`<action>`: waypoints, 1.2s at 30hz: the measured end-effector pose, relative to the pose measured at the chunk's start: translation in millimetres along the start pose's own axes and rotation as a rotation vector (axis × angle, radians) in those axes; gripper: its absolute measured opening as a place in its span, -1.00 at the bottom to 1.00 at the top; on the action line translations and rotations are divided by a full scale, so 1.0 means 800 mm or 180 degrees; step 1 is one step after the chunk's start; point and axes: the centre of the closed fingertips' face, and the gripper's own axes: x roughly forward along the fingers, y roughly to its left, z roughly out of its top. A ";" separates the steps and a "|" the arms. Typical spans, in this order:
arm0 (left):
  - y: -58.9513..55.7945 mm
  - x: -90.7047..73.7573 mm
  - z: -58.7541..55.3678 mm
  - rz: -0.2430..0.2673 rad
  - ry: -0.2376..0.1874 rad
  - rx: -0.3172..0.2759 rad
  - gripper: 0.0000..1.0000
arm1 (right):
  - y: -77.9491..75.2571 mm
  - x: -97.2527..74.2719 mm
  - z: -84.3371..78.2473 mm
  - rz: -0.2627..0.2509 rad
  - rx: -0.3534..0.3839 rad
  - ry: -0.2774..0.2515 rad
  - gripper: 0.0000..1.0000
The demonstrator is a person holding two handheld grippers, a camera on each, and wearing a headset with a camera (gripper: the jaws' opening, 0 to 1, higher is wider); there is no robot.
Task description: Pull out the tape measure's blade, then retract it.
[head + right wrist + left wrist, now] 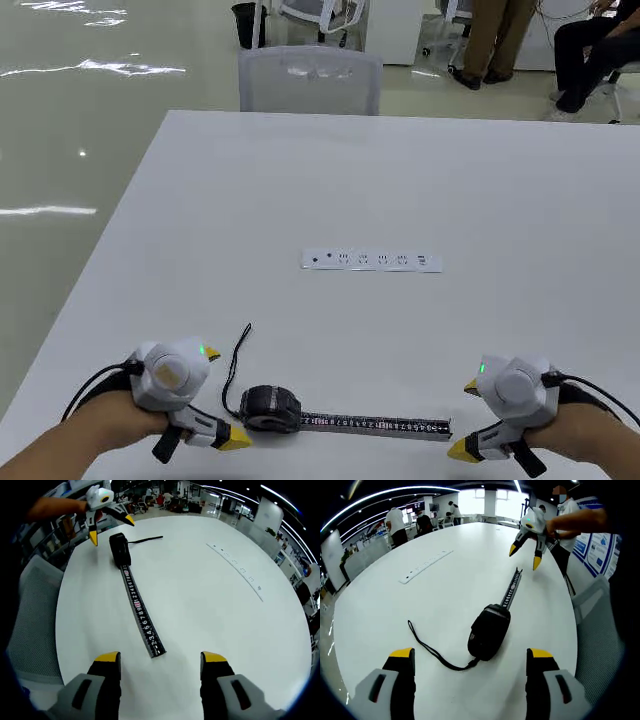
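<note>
Now we hold both grippers low over the table, each with its jaws spread wide and gripping nothing. Between them lies the tape measure: its case sits just beside our left gripper, and the blade lies flat, extended, its tip just short of our right gripper. A strap trails from the case.

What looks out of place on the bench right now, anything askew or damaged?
Nothing damaged. The tape measure has its blade out flat on the table; left gripper and right gripper are both open, touching neither.
</note>
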 end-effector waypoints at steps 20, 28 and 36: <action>-0.020 -0.096 -0.040 0.0533 -0.0798 -0.0526 0.98 | 0.027 -0.066 -0.044 -0.0753 0.0703 -0.0861 1.00; -0.023 -0.115 -0.048 0.0658 -0.0870 -0.0688 0.98 | 0.030 -0.085 -0.061 -0.0898 0.0811 -0.1041 1.00; -0.045 -0.137 -0.051 0.0686 -0.0983 -0.0764 0.98 | 0.045 -0.102 -0.069 -0.1059 0.0742 -0.1023 1.00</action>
